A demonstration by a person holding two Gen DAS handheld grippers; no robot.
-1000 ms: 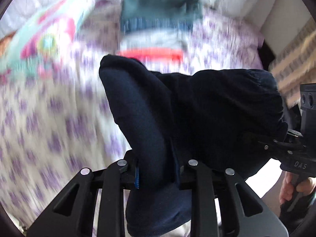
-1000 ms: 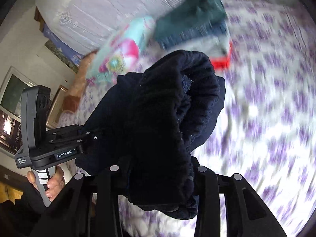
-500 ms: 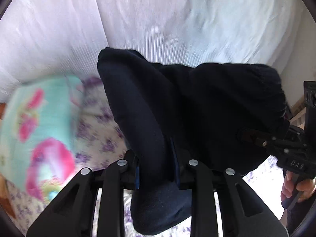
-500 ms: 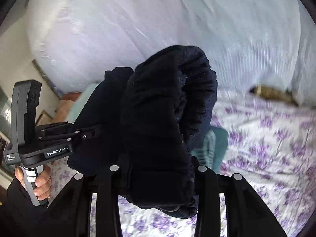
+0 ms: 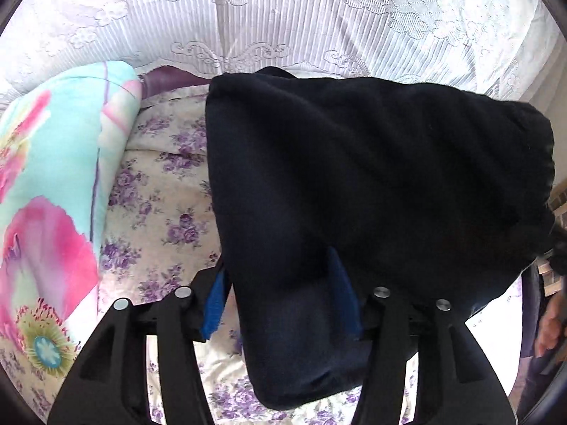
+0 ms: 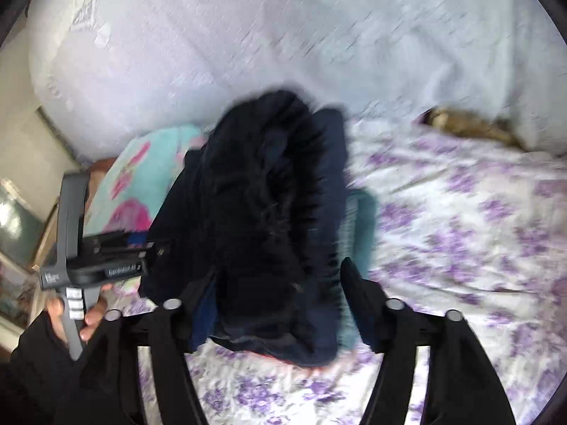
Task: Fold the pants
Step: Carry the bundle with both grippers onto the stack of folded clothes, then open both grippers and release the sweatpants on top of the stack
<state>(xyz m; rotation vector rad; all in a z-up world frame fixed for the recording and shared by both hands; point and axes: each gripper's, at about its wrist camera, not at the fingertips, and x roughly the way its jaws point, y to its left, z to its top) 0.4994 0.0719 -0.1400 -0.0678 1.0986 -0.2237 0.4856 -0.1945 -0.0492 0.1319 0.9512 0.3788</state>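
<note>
Change, view: where a blurred sheet and a clothes stack filled both earlier views, a white cover (image 5: pixel 283 17) is now seen behind the pants (image 5: pixel 372 184); the stack is now largely hidden under them.
Change, left tool: the jaws of the left tool (image 5: pixel 283 304) have just been opening; the blue pads, clenched on a fold of cloth a second ago, now stand apart, the left pad clear of the cloth, the right one at its edge.
Change, right tool: the jaws of the right tool (image 6: pixel 273 294) have just been opening; the bundle, formerly squeezed between them, now sits loosely in the gap, released.
Pants, place: a folded bundle is laid on the bed near its head, over a teal garment (image 6: pixel 358 226) whose edge shows at its side, with a red edge below; it is just beside the pillow (image 5: pixel 46 184).
Pants, material: dark navy, soft and thick, matte; the gathered, ribbed waistband is seen at the right end in the left wrist view. The shape is a blunt, rounded block.
Sheet (image 5: pixel 166 191): cream cotton with small purple flower sprigs, lightly creased.
Pillow: a plump roll, turquoise with large pink blossoms, smooth.
Cover: white, finely ribbed, with raised lace-like scrolls and flowers.
Left hand (image 6: pixel 76 313): wrapped round the grey handle of its tool, dark sleeve at the wrist.
Sharpness: the right wrist view is motion-blurred.
</note>
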